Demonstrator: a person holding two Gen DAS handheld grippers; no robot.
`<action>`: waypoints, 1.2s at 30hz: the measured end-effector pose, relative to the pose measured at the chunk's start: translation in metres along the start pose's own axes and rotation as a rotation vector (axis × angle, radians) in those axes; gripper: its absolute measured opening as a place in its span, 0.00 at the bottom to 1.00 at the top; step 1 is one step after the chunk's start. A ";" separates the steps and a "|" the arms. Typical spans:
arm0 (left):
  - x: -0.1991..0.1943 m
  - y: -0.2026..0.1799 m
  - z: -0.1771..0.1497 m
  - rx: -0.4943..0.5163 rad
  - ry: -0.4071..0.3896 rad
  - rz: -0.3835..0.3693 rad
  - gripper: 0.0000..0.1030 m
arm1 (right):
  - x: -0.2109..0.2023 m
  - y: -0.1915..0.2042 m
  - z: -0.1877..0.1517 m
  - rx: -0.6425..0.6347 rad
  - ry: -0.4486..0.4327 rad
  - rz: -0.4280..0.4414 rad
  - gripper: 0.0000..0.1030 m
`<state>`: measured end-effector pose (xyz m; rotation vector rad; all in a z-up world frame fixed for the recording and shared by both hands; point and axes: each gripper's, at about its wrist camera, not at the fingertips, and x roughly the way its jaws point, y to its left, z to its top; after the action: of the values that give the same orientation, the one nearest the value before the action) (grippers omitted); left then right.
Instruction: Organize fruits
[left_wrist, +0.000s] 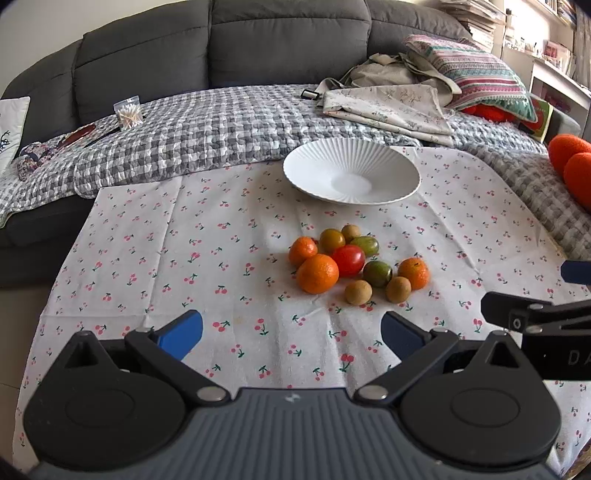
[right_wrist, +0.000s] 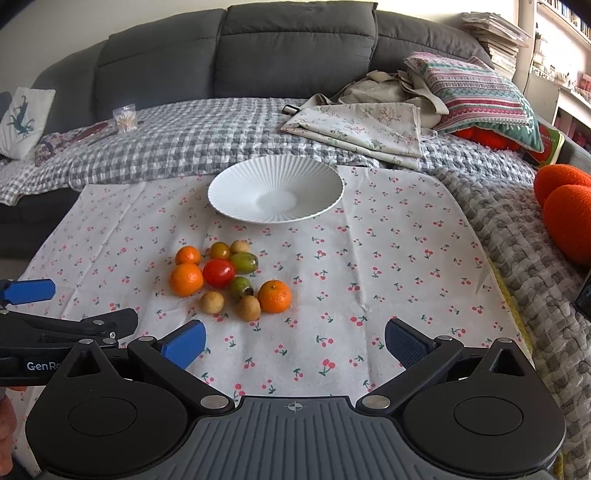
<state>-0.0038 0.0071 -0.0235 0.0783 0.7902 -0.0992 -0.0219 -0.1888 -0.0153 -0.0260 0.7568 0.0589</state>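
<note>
A cluster of small fruits lies on the cherry-print cloth (left_wrist: 229, 280): three mandarins, the largest (left_wrist: 317, 273) (right_wrist: 186, 279), a red tomato (left_wrist: 348, 260) (right_wrist: 218, 273), green-brown tomatoes (left_wrist: 377, 273) and tan longans (left_wrist: 358, 292). An empty white ribbed plate (left_wrist: 295, 166) (right_wrist: 221, 184) stands behind them. My left gripper (left_wrist: 291, 332) is open and empty, short of the fruits. My right gripper (right_wrist: 295, 341) is open and empty, to the right of the cluster. Each gripper shows at the edge of the other's view.
A grey sofa with a checked quilt (left_wrist: 221, 129) lies behind the cloth. Folded cloth (right_wrist: 362, 129), a striped pillow (right_wrist: 476, 96) and orange cushions (right_wrist: 569, 218) sit at the right. A cotton-swab box (left_wrist: 128, 112) sits far left.
</note>
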 end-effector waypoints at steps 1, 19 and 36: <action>0.001 0.000 0.000 0.000 0.002 0.000 0.99 | 0.000 0.000 0.000 0.001 -0.001 0.000 1.00; 0.037 0.019 -0.002 -0.063 0.076 0.015 0.96 | 0.031 -0.022 0.010 0.132 0.011 0.048 1.00; 0.096 0.015 0.032 -0.030 0.154 -0.109 0.58 | 0.097 -0.064 0.031 0.369 0.157 0.180 0.71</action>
<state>0.0877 0.0125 -0.0691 0.0149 0.9494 -0.1861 0.0732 -0.2471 -0.0594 0.3931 0.9165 0.0887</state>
